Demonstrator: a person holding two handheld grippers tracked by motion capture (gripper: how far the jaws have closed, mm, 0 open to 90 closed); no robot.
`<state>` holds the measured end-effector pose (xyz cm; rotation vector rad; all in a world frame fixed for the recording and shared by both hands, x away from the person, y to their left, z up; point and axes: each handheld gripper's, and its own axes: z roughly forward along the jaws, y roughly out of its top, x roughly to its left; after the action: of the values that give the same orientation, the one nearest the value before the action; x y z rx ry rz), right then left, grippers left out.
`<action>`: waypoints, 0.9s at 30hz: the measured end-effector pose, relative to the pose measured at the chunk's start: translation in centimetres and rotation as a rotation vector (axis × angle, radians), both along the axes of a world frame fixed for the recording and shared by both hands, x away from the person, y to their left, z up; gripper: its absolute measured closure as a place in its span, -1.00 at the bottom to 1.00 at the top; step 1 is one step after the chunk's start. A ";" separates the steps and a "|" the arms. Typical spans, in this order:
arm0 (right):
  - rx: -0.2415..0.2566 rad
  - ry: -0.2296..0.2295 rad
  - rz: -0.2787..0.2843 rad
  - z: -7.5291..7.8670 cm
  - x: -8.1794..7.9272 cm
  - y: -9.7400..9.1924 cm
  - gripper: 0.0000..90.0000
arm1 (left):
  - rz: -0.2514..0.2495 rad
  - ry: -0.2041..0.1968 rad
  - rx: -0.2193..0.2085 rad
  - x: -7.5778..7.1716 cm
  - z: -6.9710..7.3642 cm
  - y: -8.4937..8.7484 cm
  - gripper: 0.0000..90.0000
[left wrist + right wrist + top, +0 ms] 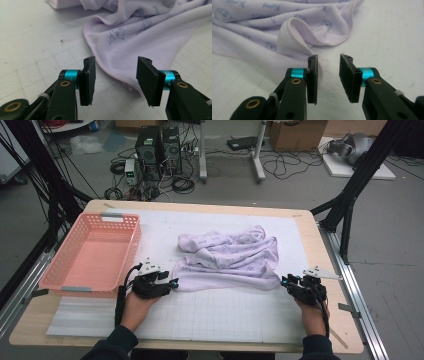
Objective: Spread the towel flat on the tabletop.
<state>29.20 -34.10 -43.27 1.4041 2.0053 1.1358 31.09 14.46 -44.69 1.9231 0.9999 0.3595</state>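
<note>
Lilac cotton, printed with small faint figures, lies crumpled across the middle of the white gridded mat (225, 315); this cloth (230, 257) is what I am working, and its near hem runs from my left gripper (172, 283) to my right gripper (284, 281), each sitting at one near corner.

Through the left gripper view my jaws stand apart, the cloth's stitched corner (130, 86) lying flat on the mat between them, touched by neither pad; through the right gripper view the jaws are also parted, more narrowly, with bare mat between them and a folded lip of hem (294, 32) just beyond the left pad.

I judge the step to be taking both near corners so the cloth can be spread or folded. To do it well I would slide the left jaws forward, low along the mat, until the hem sits deep between the pads; then close. The right needs nudging towards that folded lip, catching one layer only; a doubled fold would twist the edge.

The pink basket (90, 252) waits at the left, well apart from the cloth.
</note>
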 end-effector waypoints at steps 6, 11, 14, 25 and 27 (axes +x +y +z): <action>-0.052 0.054 0.051 -1.2 0.7 1.6 0.37 | -0.043 0.018 0.024 -0.2 -0.4 -1.2 0.04; -0.081 0.075 0.035 -1.8 1.1 2.3 0.56 | -0.097 0.003 0.096 -0.6 -0.4 -2.1 0.43; -0.085 0.076 0.059 -1.5 0.7 2.3 0.91 | -0.110 0.003 0.117 -0.8 -0.3 -2.6 0.90; -0.084 0.143 0.148 -0.8 -4.4 1.4 0.95 | -0.148 0.027 0.072 -3.8 1.2 0.4 0.92; -0.077 0.154 0.167 -0.7 -5.8 1.4 0.95 | -0.170 0.030 0.064 -4.6 1.7 0.6 0.92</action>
<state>23.41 -32.68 -44.01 1.3422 2.2865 1.0326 26.45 15.11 -43.04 2.0604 0.8455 0.2685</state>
